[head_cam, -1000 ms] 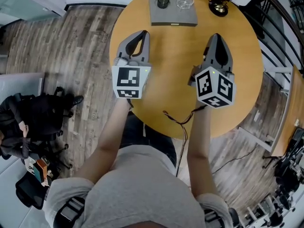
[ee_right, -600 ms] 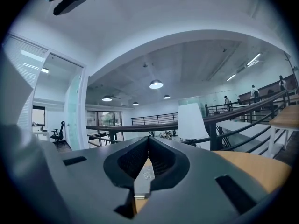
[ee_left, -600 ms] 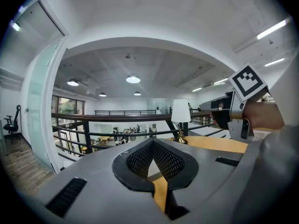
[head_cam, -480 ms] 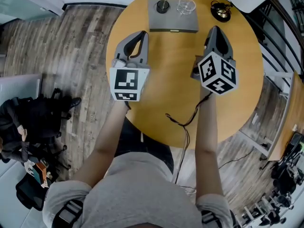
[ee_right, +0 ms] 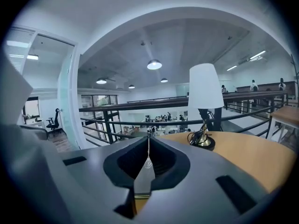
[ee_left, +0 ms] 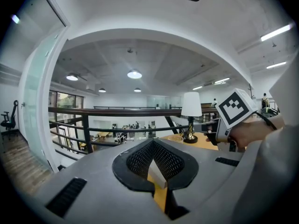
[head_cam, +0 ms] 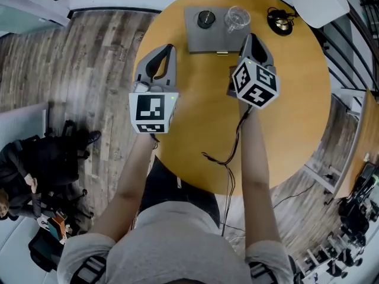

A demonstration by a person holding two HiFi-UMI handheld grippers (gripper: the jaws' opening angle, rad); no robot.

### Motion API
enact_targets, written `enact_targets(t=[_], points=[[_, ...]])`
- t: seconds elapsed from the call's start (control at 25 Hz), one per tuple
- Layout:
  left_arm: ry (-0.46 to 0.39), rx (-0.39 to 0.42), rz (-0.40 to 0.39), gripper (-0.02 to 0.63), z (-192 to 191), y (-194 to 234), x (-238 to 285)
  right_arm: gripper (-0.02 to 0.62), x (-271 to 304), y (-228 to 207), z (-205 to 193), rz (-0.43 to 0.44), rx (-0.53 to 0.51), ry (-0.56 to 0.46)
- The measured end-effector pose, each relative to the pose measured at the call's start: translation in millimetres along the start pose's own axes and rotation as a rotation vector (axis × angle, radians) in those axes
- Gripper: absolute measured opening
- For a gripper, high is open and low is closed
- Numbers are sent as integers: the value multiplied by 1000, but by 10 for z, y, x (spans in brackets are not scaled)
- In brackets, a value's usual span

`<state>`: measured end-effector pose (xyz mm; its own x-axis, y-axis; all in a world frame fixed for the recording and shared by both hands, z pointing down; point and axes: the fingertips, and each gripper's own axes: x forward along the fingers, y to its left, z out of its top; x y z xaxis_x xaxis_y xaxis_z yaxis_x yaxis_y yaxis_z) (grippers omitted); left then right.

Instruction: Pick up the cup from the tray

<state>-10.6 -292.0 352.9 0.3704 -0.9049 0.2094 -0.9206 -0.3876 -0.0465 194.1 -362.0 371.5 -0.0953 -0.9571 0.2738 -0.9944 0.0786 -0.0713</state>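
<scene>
A clear glass cup (head_cam: 237, 18) stands on the right half of a grey tray (head_cam: 201, 39) at the far side of the round wooden table (head_cam: 195, 129). A small black round object (head_cam: 205, 19) sits on the tray's left half. My right gripper (head_cam: 251, 38) is shut and empty, its tips at the tray's front right corner, just short of the cup. My left gripper (head_cam: 166, 48) is shut with nothing in it, over the table left of the tray. In the right gripper view the gripper (ee_right: 148, 136) hides tray and cup.
A lamp with a brass base (head_cam: 280, 21) and a white shade (head_cam: 320, 2) stands right of the tray, close to the right gripper. A black cable (head_cam: 228, 152) trails over the table's near edge. Dark railings (ee_right: 140, 111) ring the table's far side.
My right gripper has moved forward across the table, up to the tray's front right corner. The left gripper has barely shifted. Both stay shut.
</scene>
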Motion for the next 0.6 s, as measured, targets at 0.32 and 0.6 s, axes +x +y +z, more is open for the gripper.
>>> enact_targets(t=[0.32,0.6], points=[[18,-16,23,6,-153,344,152,9,492,139,-467,-32,63,108],[50,-25,28,6,-314,419,293,11,764,95,-709,-73,81,184]])
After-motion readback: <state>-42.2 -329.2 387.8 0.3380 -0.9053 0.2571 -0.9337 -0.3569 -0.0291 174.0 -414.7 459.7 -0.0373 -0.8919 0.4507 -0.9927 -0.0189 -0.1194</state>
